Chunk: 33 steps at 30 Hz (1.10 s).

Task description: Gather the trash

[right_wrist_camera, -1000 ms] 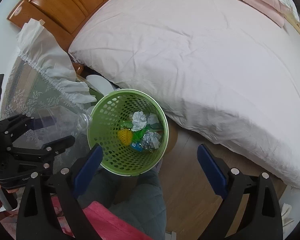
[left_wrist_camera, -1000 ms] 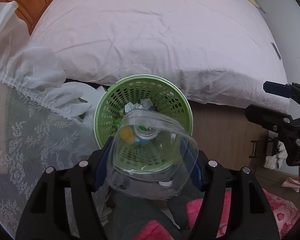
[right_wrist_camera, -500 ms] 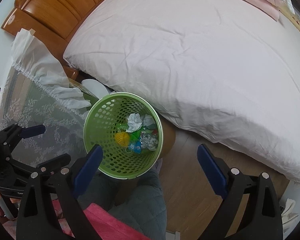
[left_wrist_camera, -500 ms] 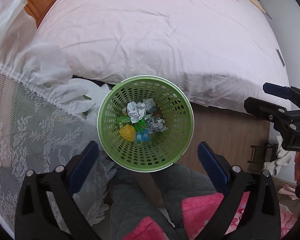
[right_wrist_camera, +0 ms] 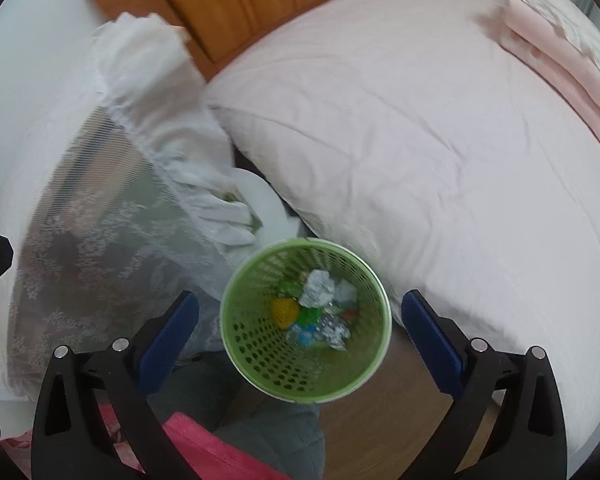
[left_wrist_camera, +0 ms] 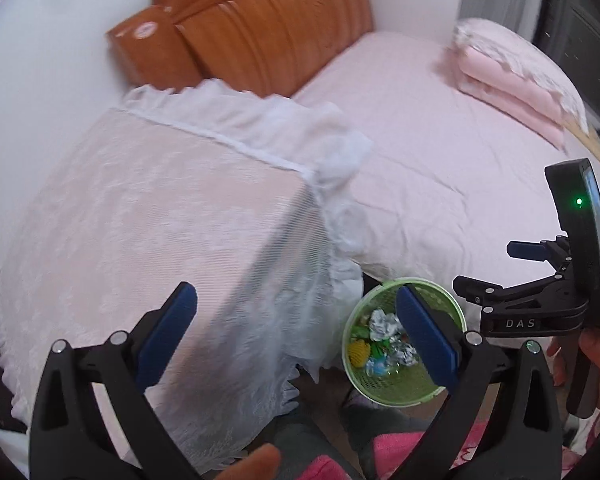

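My left gripper (left_wrist_camera: 296,332) and right gripper (right_wrist_camera: 300,338) both gaping, empty — right view showing green basket (right_wrist_camera: 260,354) whole; left view half hiding it, showing lace-covered desk (left_wrist_camera: 148,216).

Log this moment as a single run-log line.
left gripper: open, empty | right gripper: open, empty | green basket: holds crumpled trash

Basket (right_wrist_camera: 256,356) showing bright green, walls patterned with rows of small holes. Trash inside showing mixed colours: crumpled paper (right_wrist_camera: 318,286) reading white-grey, a yellow piece (right_wrist_camera: 285,311), green and light blue scraps, a foil-like silver wad (right_wrist_camera: 336,334). Lace cover (left_wrist_camera: 148,216) appearing white with a floral pattern, frilled white edge. Bed sheet (right_wrist_camera: 440,160) looking pale pink, plain. Folded blanket (left_wrist_camera: 512,80) showing deeper pink. Headboard (left_wrist_camera: 260,28) glowing orange-brown wood. Gripper pads (right_wrist_camera: 168,338) showing dark blue on black frames.
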Tool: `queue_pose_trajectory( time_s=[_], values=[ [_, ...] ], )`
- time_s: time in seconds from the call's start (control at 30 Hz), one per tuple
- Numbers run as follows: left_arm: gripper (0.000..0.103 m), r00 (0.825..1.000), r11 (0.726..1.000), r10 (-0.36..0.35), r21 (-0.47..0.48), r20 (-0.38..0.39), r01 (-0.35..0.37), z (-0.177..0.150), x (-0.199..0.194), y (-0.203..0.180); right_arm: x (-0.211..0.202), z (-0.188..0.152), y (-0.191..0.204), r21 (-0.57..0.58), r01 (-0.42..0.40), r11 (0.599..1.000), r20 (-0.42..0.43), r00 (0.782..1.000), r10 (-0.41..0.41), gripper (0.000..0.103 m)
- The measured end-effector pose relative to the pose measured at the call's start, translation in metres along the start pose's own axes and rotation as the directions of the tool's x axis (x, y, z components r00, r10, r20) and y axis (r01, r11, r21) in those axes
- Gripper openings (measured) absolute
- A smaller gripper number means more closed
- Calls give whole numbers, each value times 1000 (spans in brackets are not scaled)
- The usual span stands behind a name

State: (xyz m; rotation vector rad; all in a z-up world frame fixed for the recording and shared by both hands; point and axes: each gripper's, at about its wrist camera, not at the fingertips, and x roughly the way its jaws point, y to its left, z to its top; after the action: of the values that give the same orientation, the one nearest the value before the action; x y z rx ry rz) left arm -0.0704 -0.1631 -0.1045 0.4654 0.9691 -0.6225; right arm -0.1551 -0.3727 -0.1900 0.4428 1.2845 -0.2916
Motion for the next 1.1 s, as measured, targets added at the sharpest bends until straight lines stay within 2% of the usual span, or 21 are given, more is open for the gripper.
queue_pose_trajectory(
  time_s=[0.07, 0.17, 0.27, 0.37, 0.4, 0.47, 0.5, 0.6, 0.67, 0.73, 0.83, 0.9, 1.1],
  values=[
    [95, 998, 994, 59, -99, 36, -55, 4, -20, 39, -11, 30, 42, -103, -31, 994, 42, 998, 36, 100],
    [95, 981, 961, 181, -223, 72, -161, 10, -52, 94, -30, 67, 101, -237, -91, 967, 96, 988, 117, 101],
    [95, 954, 922, 282, -303, 102, -240, 18, -84, 144, -67, 101, 158, -364, -121, 923, 177, 965, 196, 101],
    [95, 917, 881, 374, -362, 142, -303, 31, -118, 188, -107, 119, 203, -443, -99, 891, 267, 934, 237, 101],
    [95, 904, 869, 398, -381, 156, -317, 36, -131, 200, -136, 128, 225, -476, -76, 876, 323, 912, 254, 101],
    [95, 881, 841, 438, -428, 178, -332, 45, -153, 223, -163, 132, 243, -500, -69, 863, 370, 884, 286, 101],
    [95, 872, 828, 453, -451, 185, -334, 49, -162, 234, -189, 135, 254, -513, -85, 854, 411, 849, 331, 101],
    [95, 852, 784, 496, -508, 167, -357, 56, -184, 255, -222, 136, 267, -523, -117, 844, 454, 800, 392, 101],
    [95, 833, 747, 535, -541, 142, -387, 58, -191, 263, -239, 132, 277, -518, -104, 849, 493, 775, 396, 101],
    [95, 829, 726, 544, -569, 131, -387, 54, -196, 269, -242, 128, 285, -517, -72, 853, 509, 775, 375, 101],
    [95, 848, 735, 515, -575, 127, -360, 50, -196, 277, -234, 124, 297, -528, -42, 848, 497, 794, 349, 101],
    [95, 847, 732, 518, -574, 118, -368, 49, -194, 278, -225, 122, 301, -538, -51, 841, 465, 814, 347, 101],
    [95, 865, 733, 492, -581, 96, -353, 46, -184, 286, -218, 129, 307, -548, -48, 835, 444, 829, 339, 101]
  ],
)
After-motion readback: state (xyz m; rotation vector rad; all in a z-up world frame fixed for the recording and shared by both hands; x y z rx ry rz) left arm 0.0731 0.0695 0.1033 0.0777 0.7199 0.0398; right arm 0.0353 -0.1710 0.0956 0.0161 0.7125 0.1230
